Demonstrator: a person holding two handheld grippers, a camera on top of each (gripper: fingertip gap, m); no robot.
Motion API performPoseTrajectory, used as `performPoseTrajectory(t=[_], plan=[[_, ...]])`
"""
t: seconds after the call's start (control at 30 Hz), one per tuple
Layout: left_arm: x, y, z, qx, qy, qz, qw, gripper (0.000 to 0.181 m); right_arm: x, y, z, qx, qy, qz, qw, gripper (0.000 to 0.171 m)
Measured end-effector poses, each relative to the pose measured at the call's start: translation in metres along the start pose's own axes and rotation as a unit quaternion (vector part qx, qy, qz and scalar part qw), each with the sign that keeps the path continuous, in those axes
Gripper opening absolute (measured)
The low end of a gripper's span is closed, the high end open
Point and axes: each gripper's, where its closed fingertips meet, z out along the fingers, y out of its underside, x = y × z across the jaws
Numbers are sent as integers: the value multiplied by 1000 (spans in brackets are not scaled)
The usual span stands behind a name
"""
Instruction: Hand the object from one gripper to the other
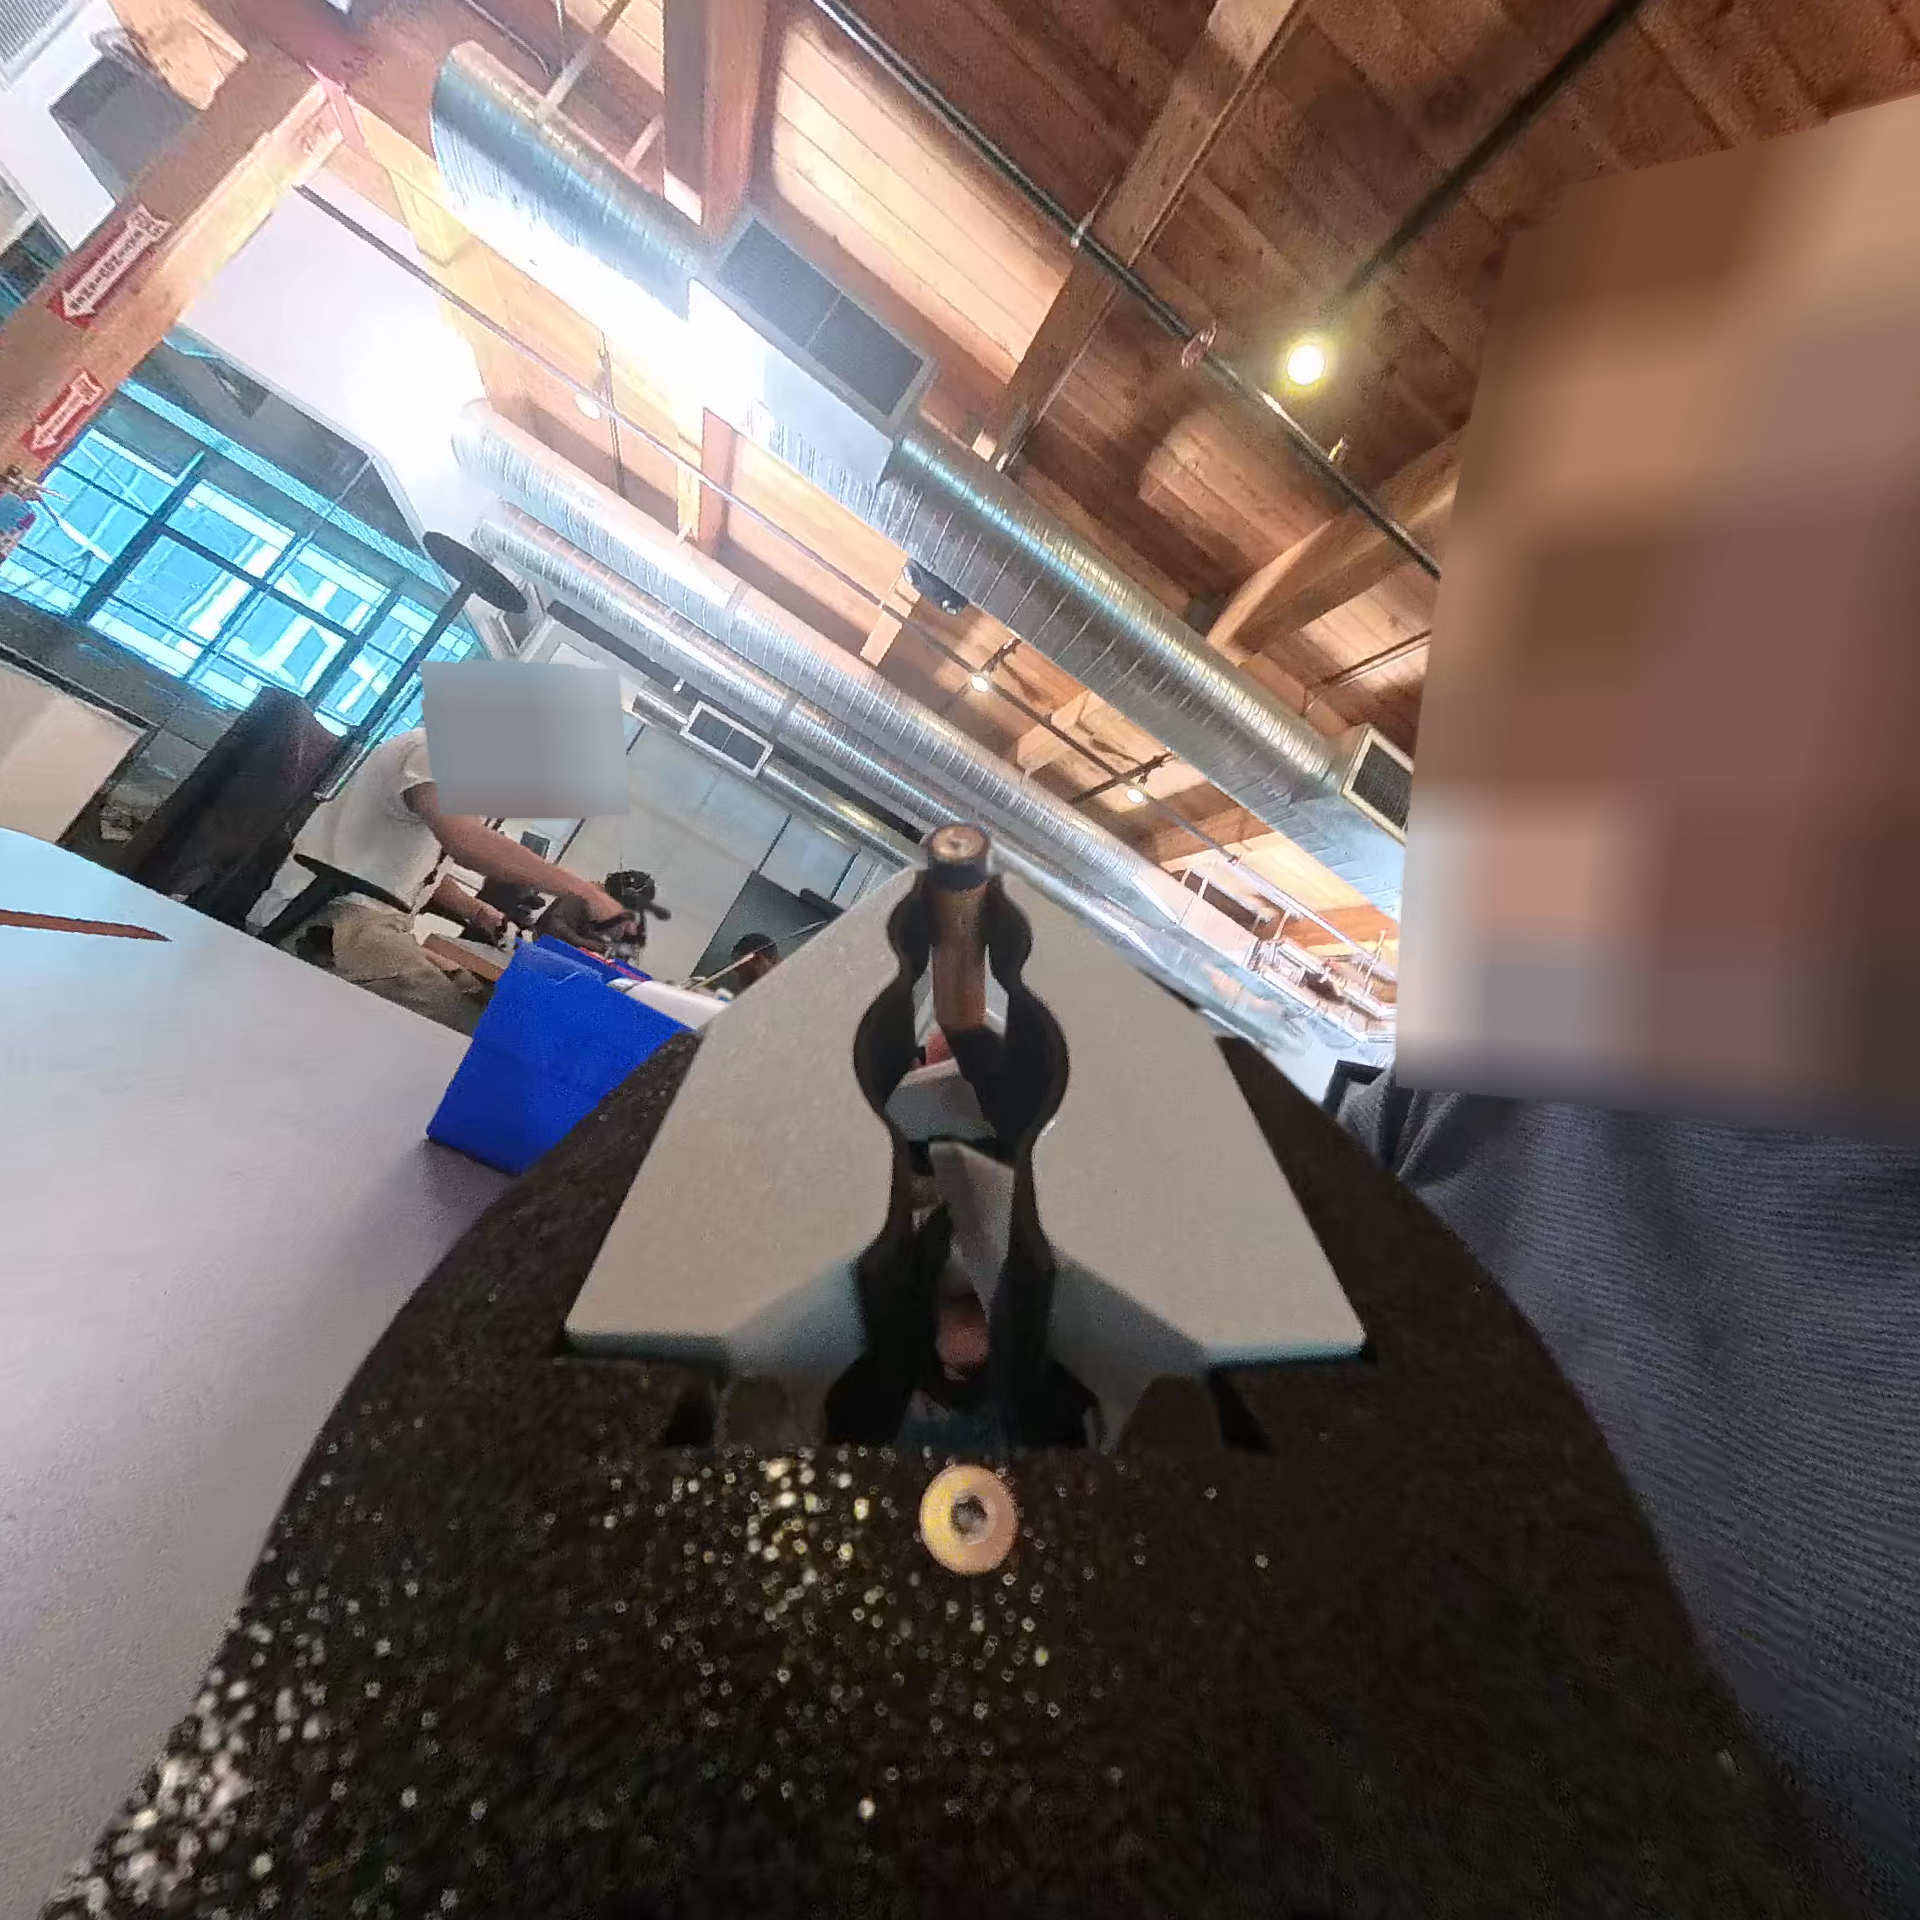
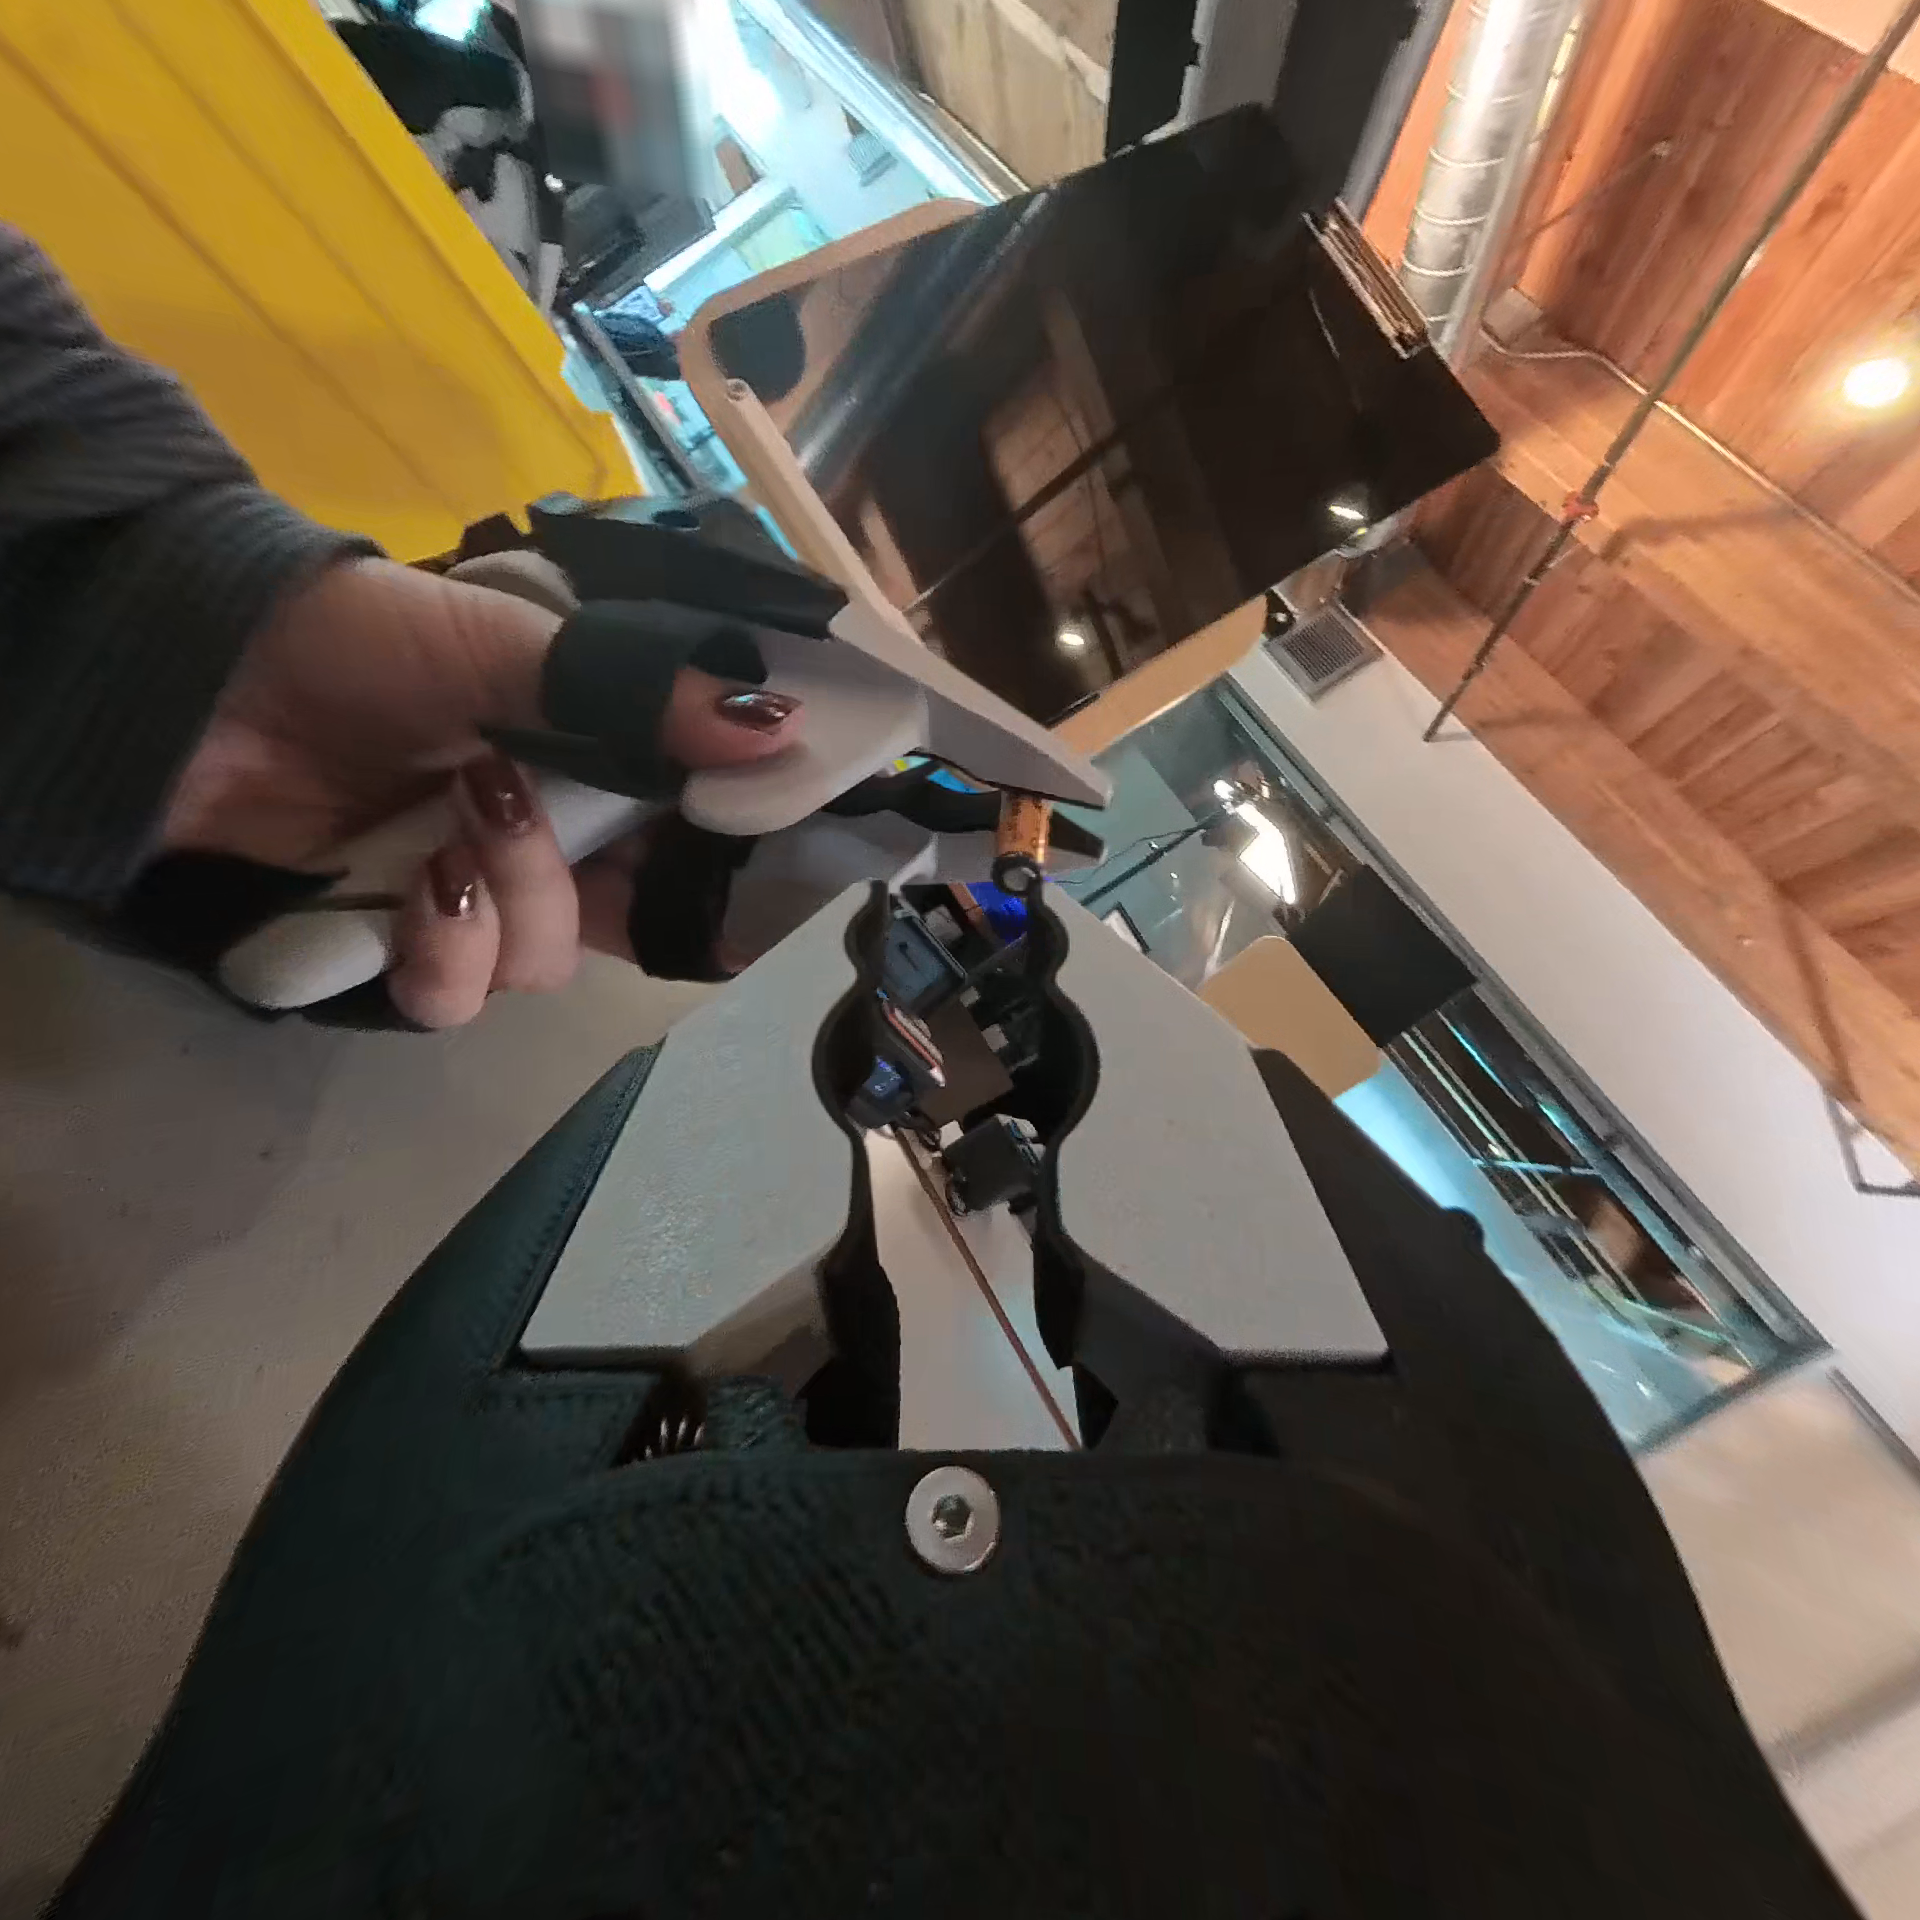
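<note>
A small copper-coloured battery point(image 1: 954, 940) stands upright between the fingertips of my left gripper point(image 1: 948, 894), which is shut on it. In the right wrist view a hand holds that left gripper point(image 2: 997, 764) at the upper left, and the battery point(image 2: 1023, 826) pokes out of its tip. The battery's dark end sits just at the mouth of my right gripper point(image 2: 961, 899), close to its right fingertip point(image 2: 1049, 914). My right gripper's jaws stand apart and hold nothing.
A blue bin point(image 1: 540, 1049) stands on the grey table point(image 1: 156, 1195) at the left. A yellow bin point(image 2: 260, 260) and a dark screen point(image 2: 1122, 436) lie beyond the grippers. A person in a white shirt point(image 1: 379, 821) sits far back. The holder's grey-blue shirt point(image 1: 1662, 1403) is close by. Less than 4 cm separates the two grippers' tips.
</note>
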Motion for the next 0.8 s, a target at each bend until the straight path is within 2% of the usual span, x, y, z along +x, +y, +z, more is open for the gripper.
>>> performPoseTrajectory(t=[0.17, 0.33, 0.53, 0.63, 0.7, 0.8], plan=[[-3, 5, 3, -13, -2, -8, 1000, 7, 9, 1, 1, -8, 28, 10, 1000, 29], [-2, 17, 10, -34, 6, -15, 999, 8, 17, 1, -1, -8, 46, 11, 999, 11], [-13, 18, 12, -36, -26, -32, 998, 11, 20, 13, -2, -1, -6, 134, 991, 8], [-20, 12, 6, -59, -57, 29, 996, 49, 16, 28, -5, -4, -78, 238, 968, 8], [-24, 10, 0, -97, -86, 118, 985, 52, 13, 39, -10, -10, -131, 314, 940, 8], [-30, 23, -9, -186, -116, 257, 941, 52, -2, 47, -21, -20, -229, 407, 884, 8]])
